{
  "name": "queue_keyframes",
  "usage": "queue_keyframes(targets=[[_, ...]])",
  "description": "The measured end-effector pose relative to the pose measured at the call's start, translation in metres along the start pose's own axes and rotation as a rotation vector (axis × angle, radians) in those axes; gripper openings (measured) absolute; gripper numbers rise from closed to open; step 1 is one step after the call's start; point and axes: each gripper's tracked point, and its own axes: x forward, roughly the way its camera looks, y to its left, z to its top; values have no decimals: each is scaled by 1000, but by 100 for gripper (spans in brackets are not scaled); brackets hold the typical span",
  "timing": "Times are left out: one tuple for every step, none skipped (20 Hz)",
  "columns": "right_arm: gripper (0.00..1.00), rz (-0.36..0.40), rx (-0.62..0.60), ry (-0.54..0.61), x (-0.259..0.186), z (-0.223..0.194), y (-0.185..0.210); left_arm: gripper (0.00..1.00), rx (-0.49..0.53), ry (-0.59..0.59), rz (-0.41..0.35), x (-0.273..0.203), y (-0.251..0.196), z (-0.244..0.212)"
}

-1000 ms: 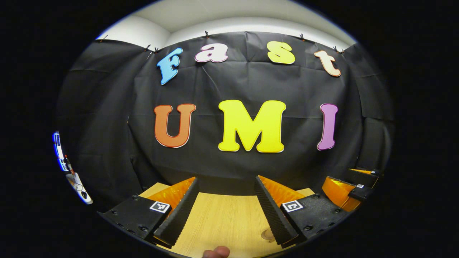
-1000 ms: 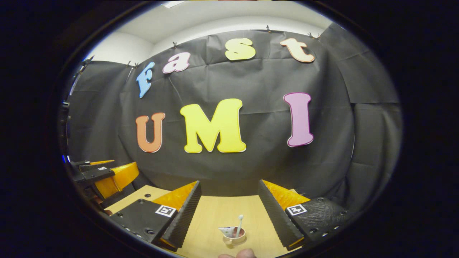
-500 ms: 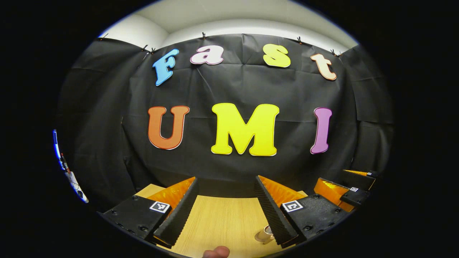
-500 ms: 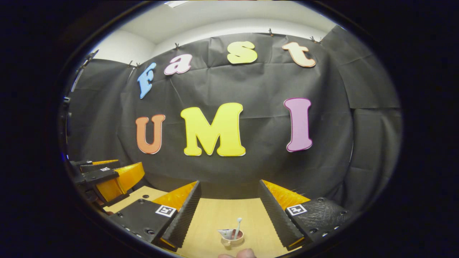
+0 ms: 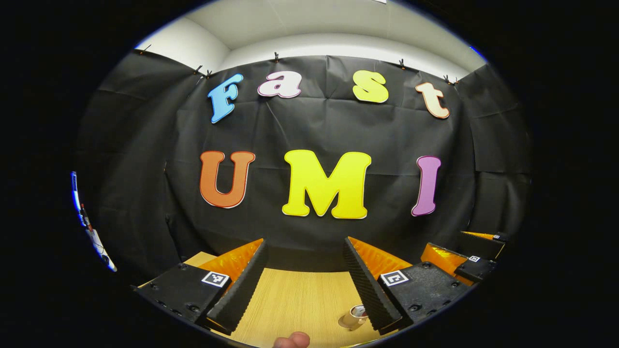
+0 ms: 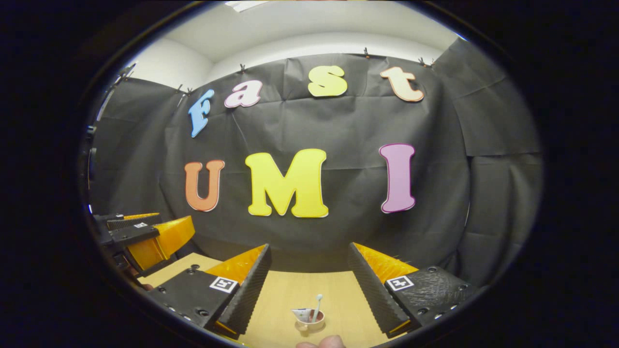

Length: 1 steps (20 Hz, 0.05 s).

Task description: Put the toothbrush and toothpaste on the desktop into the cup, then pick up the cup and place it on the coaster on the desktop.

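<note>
Wooden desktop (image 6: pixel 285 299), cup (image 6: pixel 309 323) holding toothbrush (image 6: pixel 316 305) and toothpaste (image 6: pixel 302 314), both claws wide open, empty.

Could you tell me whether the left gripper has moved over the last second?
Yes. In the left gripper view the wall cloth has slid down, so the left gripper has tilted upward, and the cup has come into sight.
</note>
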Motion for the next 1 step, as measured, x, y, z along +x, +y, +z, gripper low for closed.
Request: queue_keyframes(targets=[[95, 7, -6, -1, -4, -1, 1, 98, -2, -3, -8, -2, -2, -1]])
